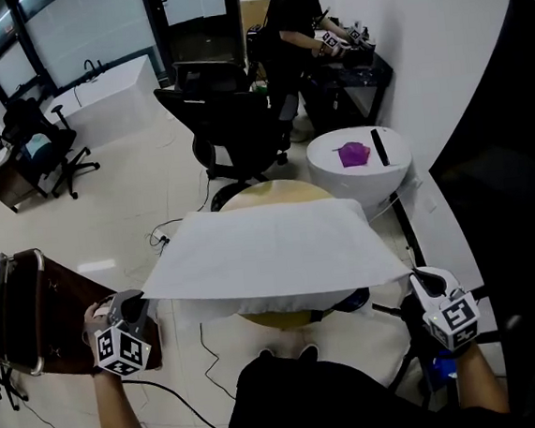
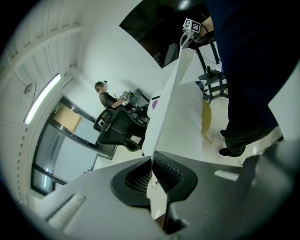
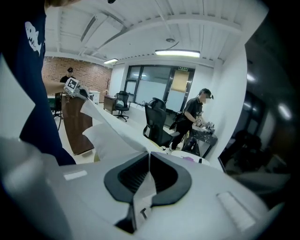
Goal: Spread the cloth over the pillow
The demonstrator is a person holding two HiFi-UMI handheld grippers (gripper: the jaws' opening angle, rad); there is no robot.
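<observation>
Although a tall black panel (image 1: 517, 165) fills the right side, the widest thing in the middle is the cloth (image 1: 266, 246), a white sheet pulled flat between the two grippers; it hangs over the pillow (image 1: 257, 305) and hides nearly all of it, so only the pillow's near edge shows under the cloth's front hem; whether the far part of the cloth rests on the pillow cannot be told. The pillow lies on a round yellowish table (image 1: 270, 194), whose rim shows beyond the cloth's far edge. Just behind the table stands a black chair (image 1: 230, 118); farther back a person (image 1: 297, 27) in dark clothes bends over a dark desk (image 1: 353, 78); a white round stand (image 1: 357, 167) sits near the table's far right side.

The left gripper (image 1: 131, 315) is at the cloth's near left corner; in its own view the jaws (image 2: 152, 176) are pressed together with the cloth's (image 2: 173, 108) corner pinched between the ribbed pads, and the sheet's edge runs away toward the other gripper (image 2: 190, 28). The right gripper (image 1: 423, 283) is at the near right corner; its jaws (image 3: 149, 173) are likewise clamped narrow on a fold of cloth (image 3: 112, 129) that stretches off to the left gripper (image 3: 75, 89).

On the stand lie a small purple thing (image 1: 353, 154) and, beside it, a thin black bar (image 1: 380, 147).
</observation>
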